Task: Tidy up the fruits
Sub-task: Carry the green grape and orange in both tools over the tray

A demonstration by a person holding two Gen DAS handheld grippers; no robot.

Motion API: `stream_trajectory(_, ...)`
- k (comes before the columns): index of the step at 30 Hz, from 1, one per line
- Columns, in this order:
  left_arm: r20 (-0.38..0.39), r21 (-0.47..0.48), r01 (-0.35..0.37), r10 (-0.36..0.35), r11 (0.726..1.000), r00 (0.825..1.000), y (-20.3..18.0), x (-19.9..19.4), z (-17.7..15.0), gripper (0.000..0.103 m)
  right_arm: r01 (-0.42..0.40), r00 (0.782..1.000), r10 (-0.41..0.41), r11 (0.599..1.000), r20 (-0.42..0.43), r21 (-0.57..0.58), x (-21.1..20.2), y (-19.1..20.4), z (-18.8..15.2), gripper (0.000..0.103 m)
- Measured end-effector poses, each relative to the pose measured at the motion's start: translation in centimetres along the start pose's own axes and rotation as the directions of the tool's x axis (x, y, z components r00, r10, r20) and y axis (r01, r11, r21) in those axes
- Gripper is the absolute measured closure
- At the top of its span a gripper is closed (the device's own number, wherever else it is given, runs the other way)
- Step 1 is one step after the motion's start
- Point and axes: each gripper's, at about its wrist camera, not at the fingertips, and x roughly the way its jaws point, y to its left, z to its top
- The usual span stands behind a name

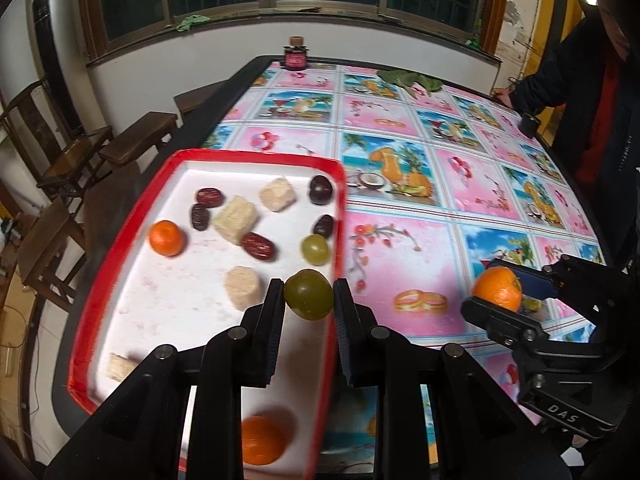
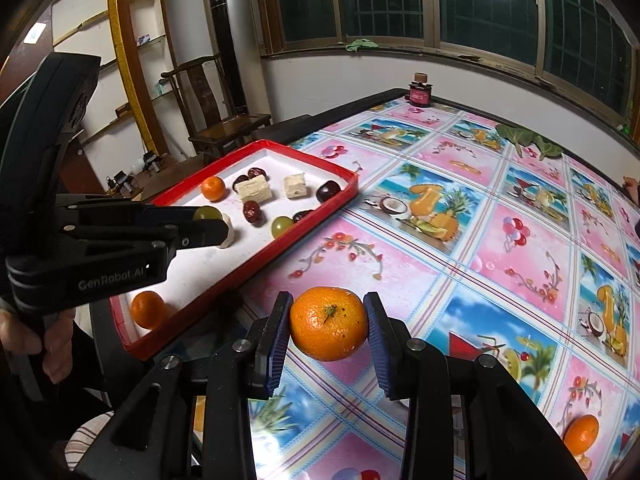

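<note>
Here, the left tool (image 1: 308,296) pinched a round green grape (image 1: 308,294) above the near right rim of the red-edged white rectangular tray (image 1: 132,220), while the right tool (image 2: 328,322) clamped a small orange mandarin (image 2: 329,323) over the pink picture-patterned table (image 2: 500,248). Farther in, the tray held two more mandarins, another green grape (image 1: 315,249), dark red dates, a dark plum (image 1: 320,189) and pale cake blocks. Another mandarin (image 2: 581,436) lay on the table, well apart

Small dark jar (image 1: 295,56) at twelve o'clock on the patterned tablecloth (image 1: 460,216). Wooden chair (image 2: 218,116) at ten o'clock, beside a tower fan (image 2: 224,36).
</note>
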Motion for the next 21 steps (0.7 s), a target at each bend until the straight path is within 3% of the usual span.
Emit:
stream_trajectory(10,0.013,-0.088,-0.068,0.07,0.994,0.997,5.0,-0.4,0.4,0.081,-0.127,0.992,0.127,0.992,-0.004,0.004,0.3,1.6,1.1,0.066)
stream_trajectory(17,-0.02,-0.149,-0.126,0.124,0.981,0.992,9.1,1.3,0.1,0.081,-0.185,0.983,0.185,0.983,-0.017,0.001,1.2,3.1,1.9,0.066)
stream_trajectory(21,-0.043,-0.177,-0.123,0.117,0.976,0.992,10.2,2.4,-0.3,0.081,-0.202,0.979,0.202,0.979,-0.022,-0.024,2.0,4.4,2.6,0.066)
